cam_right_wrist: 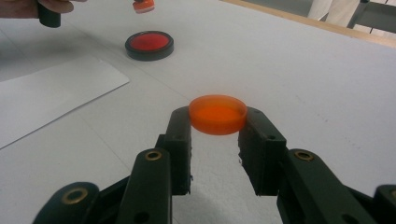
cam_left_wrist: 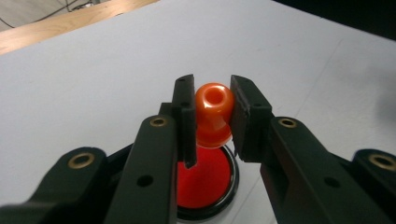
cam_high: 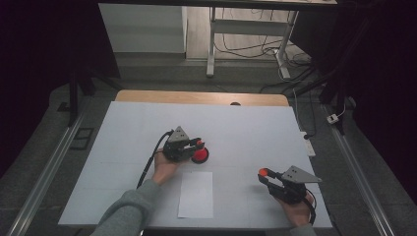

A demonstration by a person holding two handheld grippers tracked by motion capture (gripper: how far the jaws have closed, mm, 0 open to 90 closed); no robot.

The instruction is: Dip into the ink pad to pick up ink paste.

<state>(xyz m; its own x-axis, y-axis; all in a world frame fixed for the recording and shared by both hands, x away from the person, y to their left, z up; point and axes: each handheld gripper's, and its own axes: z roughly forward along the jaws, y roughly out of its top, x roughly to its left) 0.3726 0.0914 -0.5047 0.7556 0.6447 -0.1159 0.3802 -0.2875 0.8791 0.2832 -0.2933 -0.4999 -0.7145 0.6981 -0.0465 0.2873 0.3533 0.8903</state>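
My left gripper is shut on an orange stamp, gripping its round knob from both sides. The stamp hangs just above a round black ink pad with a red face, near the table's middle. At the front right, my right gripper is shut on a flat orange lid, held level a little above the table. From the right gripper view, the ink pad lies far off to the left with the stamp's foot above it.
A white sheet of paper lies near the front edge, between my two hands. The white tabletop ends in a wooden strip at the far side. Beyond it are a desk frame and cables on the floor.
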